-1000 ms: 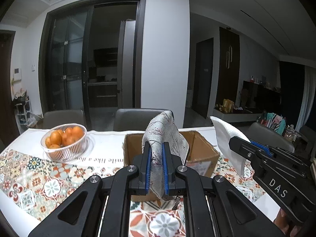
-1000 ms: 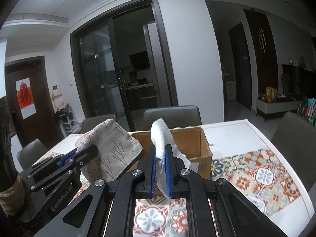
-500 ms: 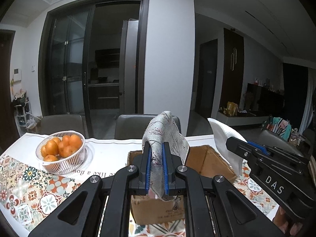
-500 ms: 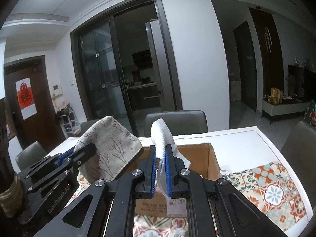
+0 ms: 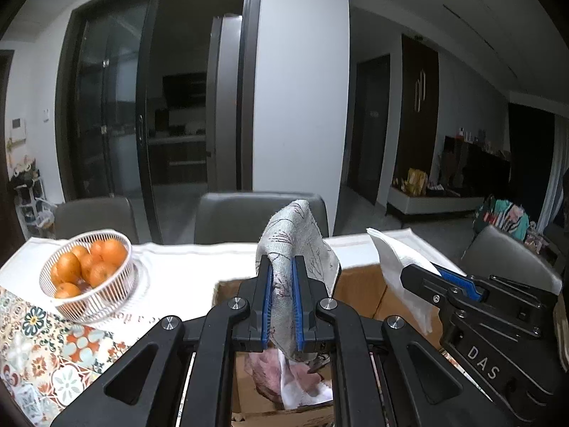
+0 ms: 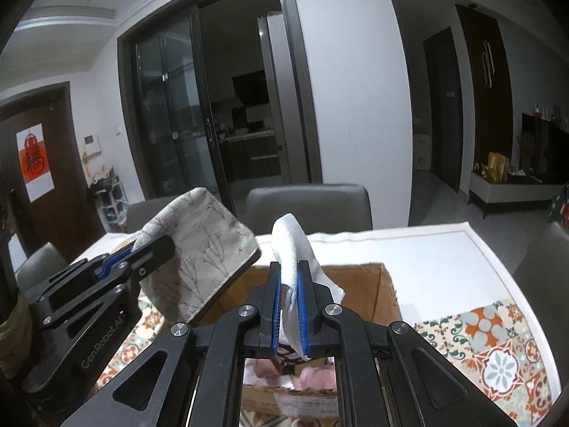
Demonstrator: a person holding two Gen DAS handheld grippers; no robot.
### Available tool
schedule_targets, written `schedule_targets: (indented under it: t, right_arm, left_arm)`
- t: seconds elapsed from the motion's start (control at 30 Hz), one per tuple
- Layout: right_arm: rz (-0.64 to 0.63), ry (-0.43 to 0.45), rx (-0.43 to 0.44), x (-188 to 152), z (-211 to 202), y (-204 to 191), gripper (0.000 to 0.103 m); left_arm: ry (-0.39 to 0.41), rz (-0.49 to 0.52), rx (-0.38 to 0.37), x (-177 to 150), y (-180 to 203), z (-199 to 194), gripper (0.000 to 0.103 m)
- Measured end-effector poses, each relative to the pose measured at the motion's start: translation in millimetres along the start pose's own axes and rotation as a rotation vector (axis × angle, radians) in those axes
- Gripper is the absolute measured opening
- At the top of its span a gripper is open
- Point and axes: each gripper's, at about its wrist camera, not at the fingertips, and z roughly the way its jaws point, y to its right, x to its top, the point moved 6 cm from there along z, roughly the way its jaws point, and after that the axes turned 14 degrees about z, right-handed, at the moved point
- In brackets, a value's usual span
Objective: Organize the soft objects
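The left claw [image 5: 282,306] is clamped tight on a folded grey-beige woven cloth printed with thin dark twigs [image 5: 297,245], and the right claw [image 6: 288,311], marked "DAS" on its side, pinches a white waffle-textured cloth [image 6: 290,249]; both cloths stick up above an open brown cardboard box [image 5: 359,284]. Inside the box lie crumpled pink and white fabrics [image 5: 270,370]. Farther left on the patterned tabletop [image 5: 32,352], a white wire basket [image 5: 90,306] holds oranges [image 5: 101,272].
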Motion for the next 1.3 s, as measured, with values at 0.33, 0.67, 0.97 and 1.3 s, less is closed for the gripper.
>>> schedule_targets:
  t: [0.33, 0.67, 0.97, 1.3]
  right_arm:
    - [0.02, -0.119, -0.043, -31, 33, 25, 0.01]
    - [0.01, -0.11, -0.088, -37, 29, 35, 0.047]
    - [0.025, -0.057, -0.125, -34, -6, 41, 0.049]
    - [0.027, -0.008, -0.134, -42, -70, 32, 0.051]
  left_arm:
    - [-0.128, 0.044, -0.022, -39, 14, 29, 0.012]
    - [-0.133, 0.054, 0.005, -43, 17, 22, 0.045]
    - [-0.109, 0.073, 0.124, -40, 12, -26, 0.059]
    - [-0.082, 0.065, 0.182, -38, 18, -98, 0.061]
